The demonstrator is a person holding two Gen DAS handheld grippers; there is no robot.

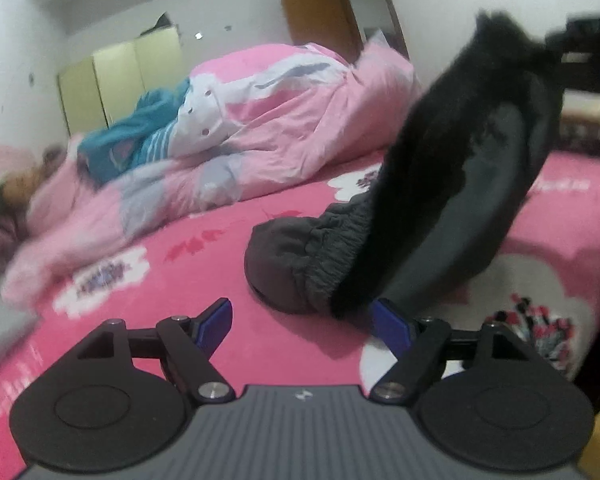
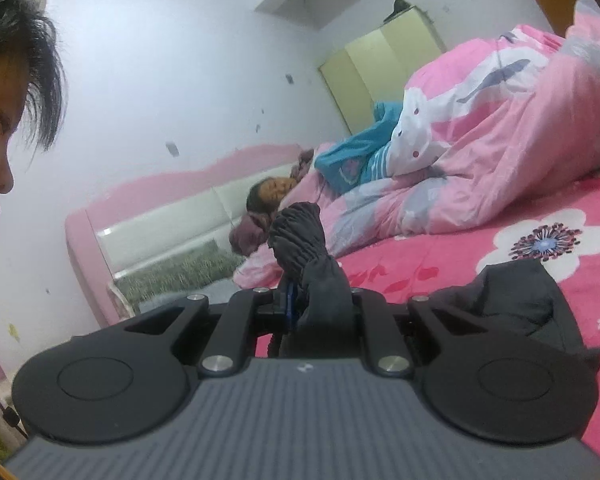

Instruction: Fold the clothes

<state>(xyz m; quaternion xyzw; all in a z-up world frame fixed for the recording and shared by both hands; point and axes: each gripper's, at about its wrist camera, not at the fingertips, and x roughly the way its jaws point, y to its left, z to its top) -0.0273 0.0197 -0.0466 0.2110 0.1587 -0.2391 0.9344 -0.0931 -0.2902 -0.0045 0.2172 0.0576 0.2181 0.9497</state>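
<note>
One dark garment (image 1: 452, 184) hangs lifted off the bed (image 1: 260, 248), the right gripper (image 2: 300, 300) clamped on its elastic edge to straighten it, while the left gripper (image 1: 300, 320) waits with jaws apart.

**A pink bedroom around the bed**

A bed sheet (image 1: 260, 236) of deep pink, printed with white flowers, covers the bed. Along its far edge lies a bulky pale pink quilt (image 1: 284, 120), crumpled and heaped high toward the far corner. On top of the quilt rests a teal garment (image 2: 352, 152) with striped trim. A person lies under the quilt with the head (image 2: 270, 194) at the headboard end. The headboard (image 2: 160, 208) is pink with a white padded panel. Behind the bed stands a pale yellow wardrobe (image 1: 116, 76) against a white wall (image 2: 160, 72). A brown wooden door (image 1: 316, 12) is near the far corner.
</note>
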